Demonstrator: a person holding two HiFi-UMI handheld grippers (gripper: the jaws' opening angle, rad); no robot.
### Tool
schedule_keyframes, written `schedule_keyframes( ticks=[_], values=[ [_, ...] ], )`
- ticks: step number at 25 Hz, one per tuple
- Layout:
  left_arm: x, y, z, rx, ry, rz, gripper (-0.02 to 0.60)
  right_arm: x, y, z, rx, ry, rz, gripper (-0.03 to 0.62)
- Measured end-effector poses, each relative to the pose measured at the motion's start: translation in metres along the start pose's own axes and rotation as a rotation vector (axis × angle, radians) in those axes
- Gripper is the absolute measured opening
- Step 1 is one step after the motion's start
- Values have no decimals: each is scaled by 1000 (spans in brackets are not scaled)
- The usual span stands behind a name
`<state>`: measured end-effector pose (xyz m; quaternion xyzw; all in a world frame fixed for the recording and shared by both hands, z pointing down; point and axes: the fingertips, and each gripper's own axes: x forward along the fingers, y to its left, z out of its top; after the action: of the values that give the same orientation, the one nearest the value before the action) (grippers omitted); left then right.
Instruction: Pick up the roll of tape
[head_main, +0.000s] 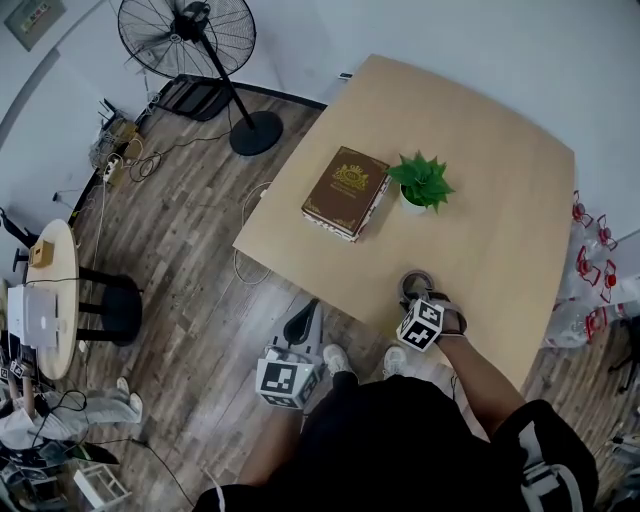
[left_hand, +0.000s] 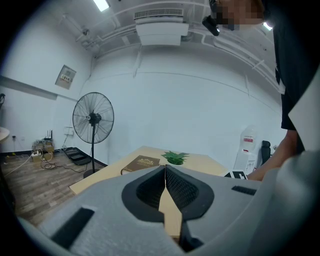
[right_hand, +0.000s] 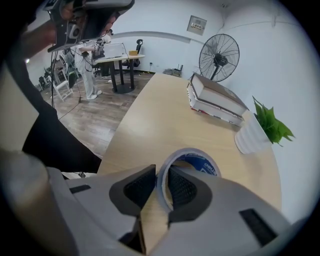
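Observation:
The roll of tape (right_hand: 200, 161) lies flat on the wooden table (head_main: 480, 150) near its front edge, grey outside with a blue core. My right gripper (right_hand: 162, 182) points steeply down over it, one pad inside the ring and one outside, both against the roll's near wall. In the head view the tape (head_main: 416, 282) shows just beyond the right gripper (head_main: 414, 298). My left gripper (left_hand: 165, 185) is shut with nothing between its pads. It hangs off the table's near corner over the floor (head_main: 302, 325).
A brown book (head_main: 345, 192) and a small potted plant (head_main: 420, 182) stand mid-table beyond the tape. A standing fan (head_main: 200, 50) is on the floor at the far left. A round table (head_main: 50, 290) with stools sits left; water bottles (head_main: 590, 270) sit right.

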<state>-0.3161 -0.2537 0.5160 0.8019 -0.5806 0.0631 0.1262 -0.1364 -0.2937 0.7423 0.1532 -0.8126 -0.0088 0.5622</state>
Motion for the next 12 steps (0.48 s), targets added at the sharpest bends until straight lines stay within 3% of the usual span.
schedule_keyframes(
  ticks=[5,12],
  values=[
    [0,-4,-1,4,2,-8,6,-7,-1,-2,-24,-4,-33,41],
    [2,-11,0,8,3,-24,7,-25,-7,8,-60,-35,-105,42]
  ],
)
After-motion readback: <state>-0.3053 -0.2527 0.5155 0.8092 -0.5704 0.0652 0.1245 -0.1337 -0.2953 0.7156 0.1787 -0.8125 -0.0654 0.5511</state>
